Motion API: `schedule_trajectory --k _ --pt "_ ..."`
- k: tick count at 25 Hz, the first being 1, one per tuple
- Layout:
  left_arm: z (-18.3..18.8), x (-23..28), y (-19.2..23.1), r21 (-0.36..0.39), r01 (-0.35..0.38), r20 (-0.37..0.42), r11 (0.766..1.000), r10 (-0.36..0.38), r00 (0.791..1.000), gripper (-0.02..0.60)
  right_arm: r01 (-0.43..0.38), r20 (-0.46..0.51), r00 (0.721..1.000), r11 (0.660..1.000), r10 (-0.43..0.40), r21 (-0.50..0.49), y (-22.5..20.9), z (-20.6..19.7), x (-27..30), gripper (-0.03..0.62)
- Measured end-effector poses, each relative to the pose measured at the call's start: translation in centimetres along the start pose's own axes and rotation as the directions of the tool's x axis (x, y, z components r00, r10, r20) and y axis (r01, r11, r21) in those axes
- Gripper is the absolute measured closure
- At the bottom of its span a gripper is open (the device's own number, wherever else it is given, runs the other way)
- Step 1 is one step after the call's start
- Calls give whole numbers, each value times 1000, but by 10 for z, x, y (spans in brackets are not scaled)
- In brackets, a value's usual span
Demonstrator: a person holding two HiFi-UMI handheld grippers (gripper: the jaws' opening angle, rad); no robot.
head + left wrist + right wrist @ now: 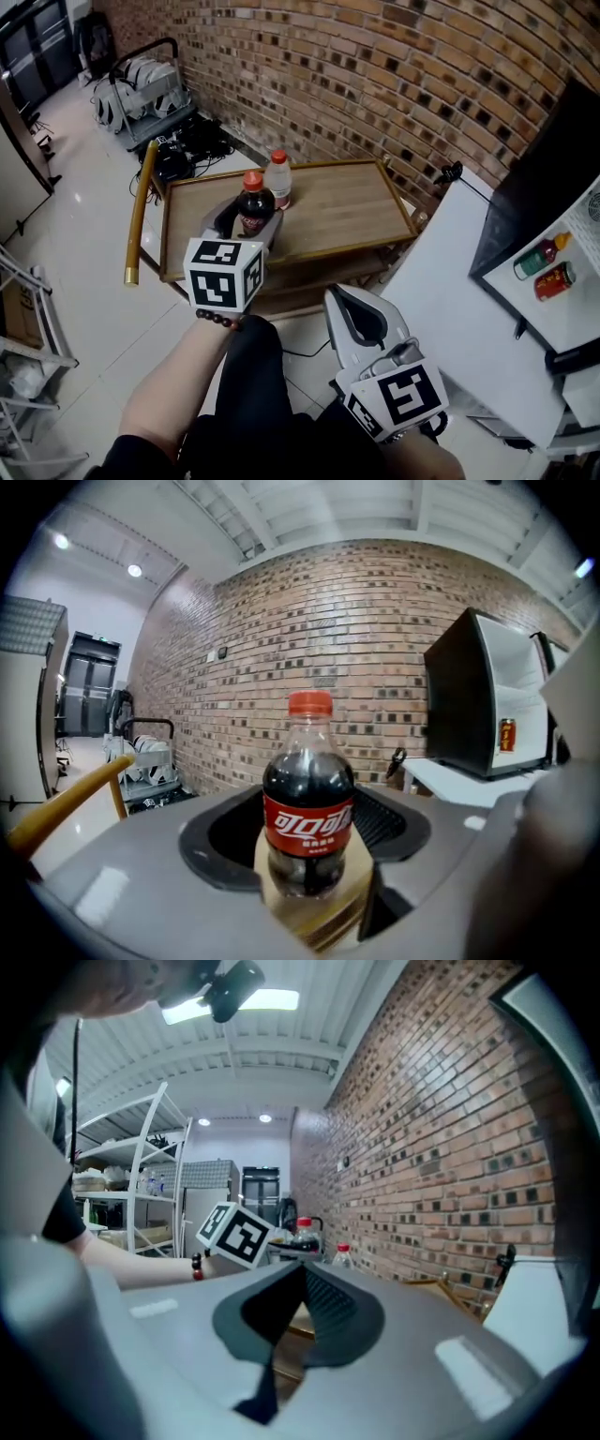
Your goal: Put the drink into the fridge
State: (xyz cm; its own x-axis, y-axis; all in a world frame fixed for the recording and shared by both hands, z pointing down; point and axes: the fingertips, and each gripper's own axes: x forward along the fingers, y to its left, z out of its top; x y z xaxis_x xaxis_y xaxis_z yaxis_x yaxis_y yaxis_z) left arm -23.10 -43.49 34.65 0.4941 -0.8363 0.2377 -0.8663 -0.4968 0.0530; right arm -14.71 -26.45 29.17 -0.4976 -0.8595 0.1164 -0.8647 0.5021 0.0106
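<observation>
Red-capped cola (pixel 308 799), clear bottle (pixel 278 178) in head view

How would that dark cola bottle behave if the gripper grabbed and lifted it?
The cola bottle looks nearly full, so probably heavy for its size. It's tall and narrow, so a sideways push might tip it on the wooden cart. Its smooth plastic may slip or dent.

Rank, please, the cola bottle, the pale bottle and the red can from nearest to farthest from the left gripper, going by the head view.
1. Cola bottle: between the open jaws of the left gripper, on the wooden table.
2. Pale bottle: just behind the cola, on the same table.
3. Red can: far right, inside the open fridge.
</observation>
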Motion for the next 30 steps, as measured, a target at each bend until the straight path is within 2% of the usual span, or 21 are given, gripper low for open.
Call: schedule_trajectory --k 10,15,20,26,30 --pt "11 -49 -127 63 167 35 984 -169 985 273 106 32 994 994 -105 -21 5 -7 -110 594" --pt "22 -71 -198 106 261 55 959 -268 962 273 181 69 982 982 -178 -49 1 0 -169 594" --pt "32 -85 -275 149 373 62 916 -385 921 273 285 103 955 957 -279 -48 -14 3 -230 594" --pt "35 -99 -371 175 501 53 848 -516 855 273 405 105 911 914 -400 -27 -35 -6 -301 594" --pt "28 -108 -430 191 573 26 797 -588 808 273 481 114 871 877 -477 -4 -51 -10 -345 594"
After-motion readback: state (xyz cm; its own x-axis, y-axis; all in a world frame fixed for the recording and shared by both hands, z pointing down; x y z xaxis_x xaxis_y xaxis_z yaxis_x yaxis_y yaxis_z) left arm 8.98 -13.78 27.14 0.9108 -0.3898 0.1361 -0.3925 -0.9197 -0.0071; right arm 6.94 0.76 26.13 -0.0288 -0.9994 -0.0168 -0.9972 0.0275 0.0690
